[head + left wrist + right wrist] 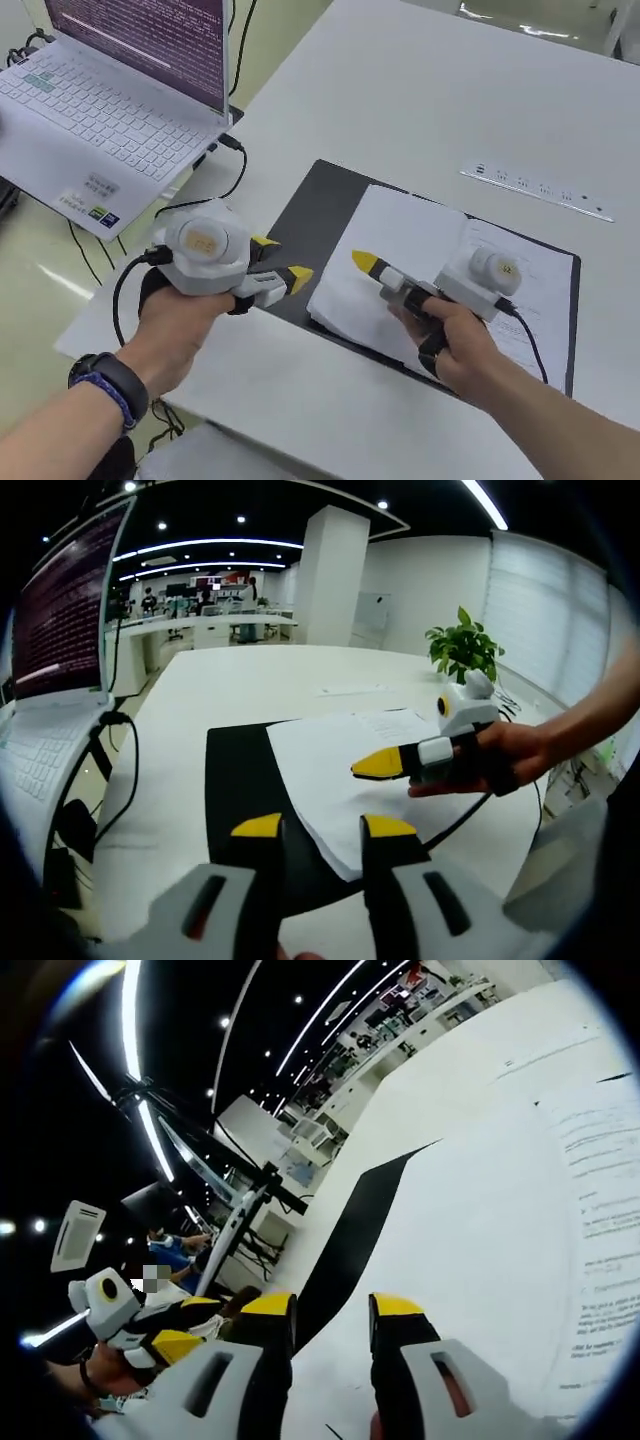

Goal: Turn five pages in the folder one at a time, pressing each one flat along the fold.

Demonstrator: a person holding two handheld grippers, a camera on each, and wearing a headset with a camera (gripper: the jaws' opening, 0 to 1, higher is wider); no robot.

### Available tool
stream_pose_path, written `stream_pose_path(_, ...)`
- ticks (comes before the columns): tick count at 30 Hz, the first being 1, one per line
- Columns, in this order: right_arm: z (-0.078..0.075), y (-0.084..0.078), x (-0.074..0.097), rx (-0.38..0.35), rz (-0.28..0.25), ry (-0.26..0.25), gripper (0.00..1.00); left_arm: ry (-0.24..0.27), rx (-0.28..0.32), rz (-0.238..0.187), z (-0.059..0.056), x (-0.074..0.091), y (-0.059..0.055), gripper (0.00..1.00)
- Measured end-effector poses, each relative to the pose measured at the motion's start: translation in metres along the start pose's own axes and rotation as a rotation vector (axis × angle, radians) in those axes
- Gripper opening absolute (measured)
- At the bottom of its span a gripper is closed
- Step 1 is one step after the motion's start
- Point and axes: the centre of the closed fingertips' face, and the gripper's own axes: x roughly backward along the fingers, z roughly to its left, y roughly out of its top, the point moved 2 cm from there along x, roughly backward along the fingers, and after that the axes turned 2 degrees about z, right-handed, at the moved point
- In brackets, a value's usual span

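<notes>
The left gripper (283, 260) hangs with its jaws a moderate gap apart and nothing between them. Its yellow tips sit at the near left edge of the folder (308, 215). In the left gripper view the black cover lies straight ahead at 12 o'clock, and the corner of the white page (405, 235) reaches in at about 1 o'clock.

The right gripper (365, 262) is over the lower part of that page, pointing toward 10 o'clock in the head view. In its own view the jaws show a similar moderate gap, with nothing held. Whether the tips touch the paper cannot be told. The two grippers face each other, near but apart.

The folder lies open on the white table (420, 90), its near edge close to the table's front edge at 6 o'clock. Bare tabletop spreads beyond it from 12 to 1 o'clock. A thin white strip (535, 187) lies at 2 o'clock. A laptop (110, 115) stands at 10 o'clock, with a black cable (238, 165) running between it and the folder.
</notes>
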Motion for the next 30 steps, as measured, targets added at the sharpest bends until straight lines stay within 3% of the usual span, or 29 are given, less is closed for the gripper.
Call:
stream_pose_path(7,-0.013,0.023,0.023,0.013,-0.051,-0.034,0.27,-0.053,-0.010,0.013,-0.012,-0.032,0.000,0.14)
stream_pose_path(12,-0.019,0.033,0.034,0.019,-0.080,-0.047,0.26,-0.077,-0.029,0.051,-0.017,-0.048,-0.010,0.07)
stream_pose_path(23,-0.030,0.038,0.044,0.021,-0.096,-0.067,0.26,-0.072,0.025,0.112,-0.013,-0.061,-0.044,0.00)
stream_pose_path(27,-0.024,0.037,0.046,0.016,-0.103,-0.074,0.26,-0.073,0.011,0.175,-0.016,-0.063,-0.064,0.00)
stream_pose_path(30,-0.024,0.037,0.047,0.023,-0.097,-0.077,0.25,-0.058,-0.033,0.262,-0.014,-0.063,-0.085,0.00)
